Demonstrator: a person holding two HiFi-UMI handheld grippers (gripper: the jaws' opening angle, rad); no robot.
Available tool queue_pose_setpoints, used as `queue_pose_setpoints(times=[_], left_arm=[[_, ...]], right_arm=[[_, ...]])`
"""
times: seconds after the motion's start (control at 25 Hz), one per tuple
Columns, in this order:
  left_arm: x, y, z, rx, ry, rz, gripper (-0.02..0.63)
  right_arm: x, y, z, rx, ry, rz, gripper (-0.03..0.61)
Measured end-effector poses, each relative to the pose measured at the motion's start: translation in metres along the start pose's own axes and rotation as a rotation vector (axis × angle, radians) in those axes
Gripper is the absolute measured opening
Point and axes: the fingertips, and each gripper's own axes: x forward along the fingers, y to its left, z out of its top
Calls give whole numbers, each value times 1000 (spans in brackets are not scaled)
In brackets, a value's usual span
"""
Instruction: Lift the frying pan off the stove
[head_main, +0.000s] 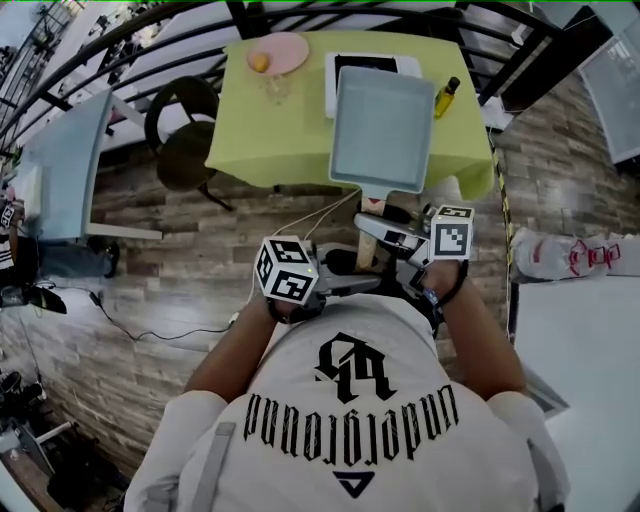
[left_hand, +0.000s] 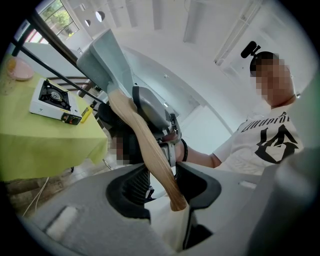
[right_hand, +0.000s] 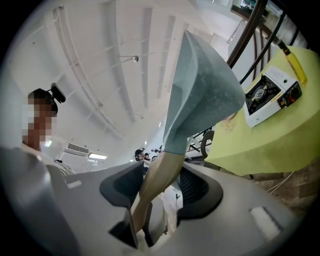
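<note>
Head view: the left tongs (head_main: 362, 283) and right tongs (head_main: 374, 228) both clamp the wooden handle (head_main: 364, 248) of the frying pan (head_main: 383, 128). The right pair grips nearer the pan body, with the left pair just behind it on the person's side. The square pan body lies ahead of both tongs, over the near edge of the green-clothed counter (head_main: 265, 130), and partly covers the white stove (head_main: 331, 85) from this angle. A bottle (head_main: 446, 97) stands ahead of the right tongs, just beside the pan. A pink plate (head_main: 280, 52) lies well ahead of the left tongs.

Left gripper view: the left tongs (left_hand: 162, 182) pinch the handle (left_hand: 150, 145), with pads bearing on both sides and the butt end seated between them. The pan (left_hand: 107, 65) rises beyond the tips, in the air and apart from the stove (left_hand: 52, 97), which sits on the counter (left_hand: 40, 145) to one side. The right tongs (left_hand: 155, 115) hold the same handle further along.

Right gripper view: the right tongs (right_hand: 160, 187) pinch the handle (right_hand: 157, 180) just short of the pan (right_hand: 200, 95). The pan is tilted upward past the tips. The stove (right_hand: 272, 95) and bottle (right_hand: 295, 62) stand on the counter (right_hand: 270, 145), off to the side and clear of the pan.
</note>
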Motion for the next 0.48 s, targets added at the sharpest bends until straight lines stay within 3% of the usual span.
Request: queue_pose_setpoints(times=[0.48], left_arm=[[-7, -3, 0, 8, -3, 11, 173]], right_arm=[[6, 5, -1, 0, 6, 2, 216]])
